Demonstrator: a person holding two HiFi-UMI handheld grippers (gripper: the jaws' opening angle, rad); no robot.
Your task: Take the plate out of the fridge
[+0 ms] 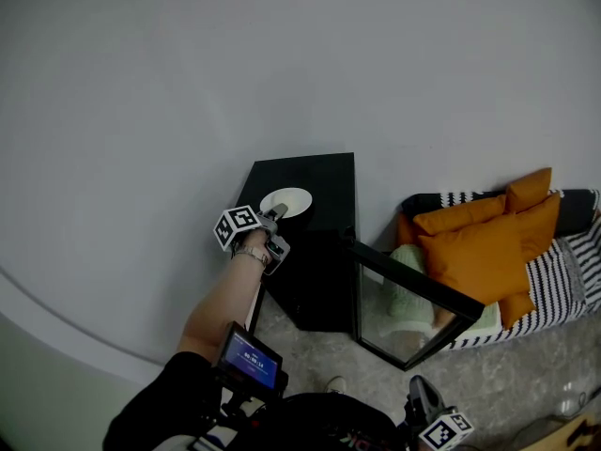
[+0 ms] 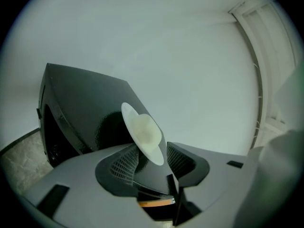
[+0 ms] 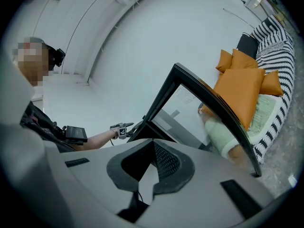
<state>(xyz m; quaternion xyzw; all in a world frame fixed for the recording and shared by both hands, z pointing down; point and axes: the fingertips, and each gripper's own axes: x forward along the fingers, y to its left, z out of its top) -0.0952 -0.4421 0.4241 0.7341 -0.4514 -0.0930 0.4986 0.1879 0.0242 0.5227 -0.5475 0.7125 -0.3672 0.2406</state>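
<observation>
A small white plate (image 1: 285, 201) lies on top of the black mini fridge (image 1: 315, 261), near its back left corner. My left gripper (image 1: 277, 214) reaches over the fridge top from the left, and its fingertips are at the plate's near rim. In the left gripper view the plate (image 2: 142, 131) sits on the fridge top (image 2: 85, 103) with its near edge between the jaws of the left gripper (image 2: 151, 159); the pads stand apart from it. My right gripper (image 1: 421, 397) hangs low beside the open glass door (image 1: 413, 294). The right gripper (image 3: 153, 145) holds nothing, its tips together.
The fridge door (image 3: 209, 103) swings out to the right toward a sofa (image 1: 563, 271) with orange cushions (image 1: 484, 247) and a pale green pillow (image 1: 408, 299). A white wall runs behind the fridge. Speckled stone floor (image 1: 310, 355) lies in front. A small screen (image 1: 250, 357) sits at the person's chest.
</observation>
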